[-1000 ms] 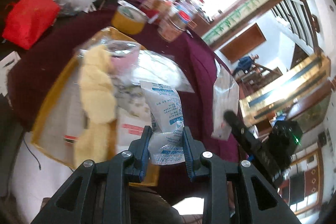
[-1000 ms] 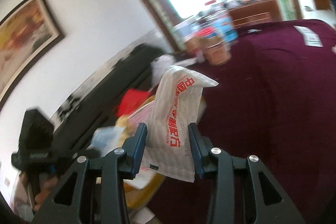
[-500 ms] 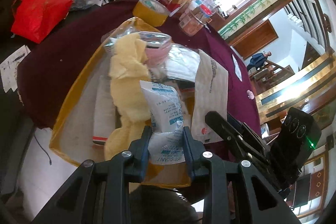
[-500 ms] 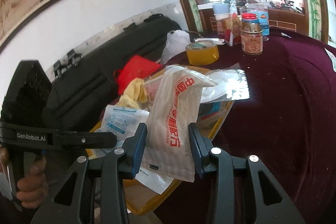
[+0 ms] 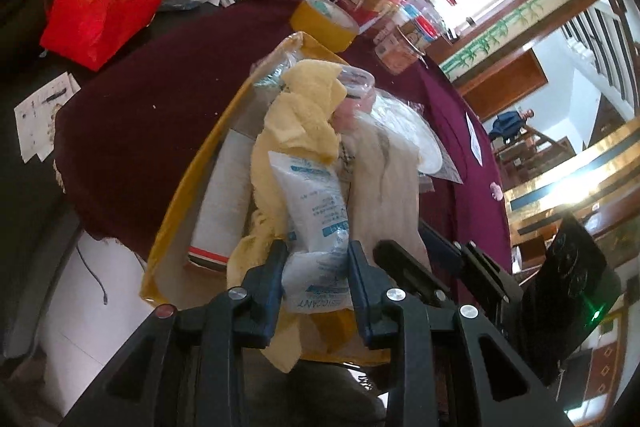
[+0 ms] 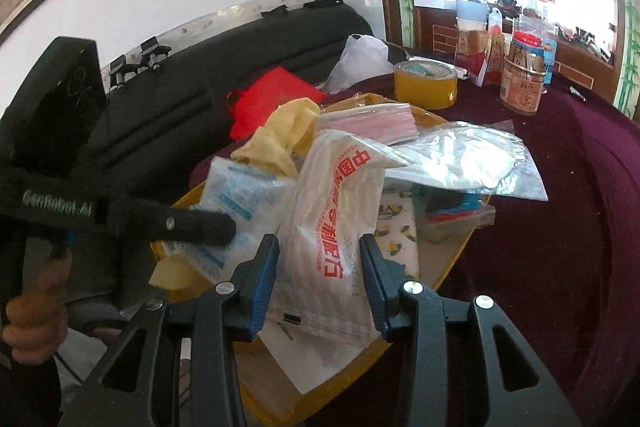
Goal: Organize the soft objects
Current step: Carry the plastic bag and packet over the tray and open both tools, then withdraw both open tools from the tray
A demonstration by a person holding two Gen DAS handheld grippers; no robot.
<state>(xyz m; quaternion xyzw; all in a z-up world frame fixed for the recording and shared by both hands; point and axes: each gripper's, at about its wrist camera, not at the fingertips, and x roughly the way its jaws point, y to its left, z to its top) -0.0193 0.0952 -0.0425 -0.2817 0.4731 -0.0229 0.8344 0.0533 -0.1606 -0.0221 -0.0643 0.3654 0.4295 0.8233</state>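
Yellow tray, frame centre, serves as the collection point and is heaped with soft goods. Right gripper clamps a red-lettered white packet above it; left gripper pinches a blue-printed desiccant pouch, apparently for deposit.

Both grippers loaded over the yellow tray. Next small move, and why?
Probably lower the right gripper slightly and open it. Its jaws are shut on the red-lettered white packet, which already hangs over the yellow tray, above the items piled there. The left gripper can hold the blue-printed desiccant pouch meanwhile.
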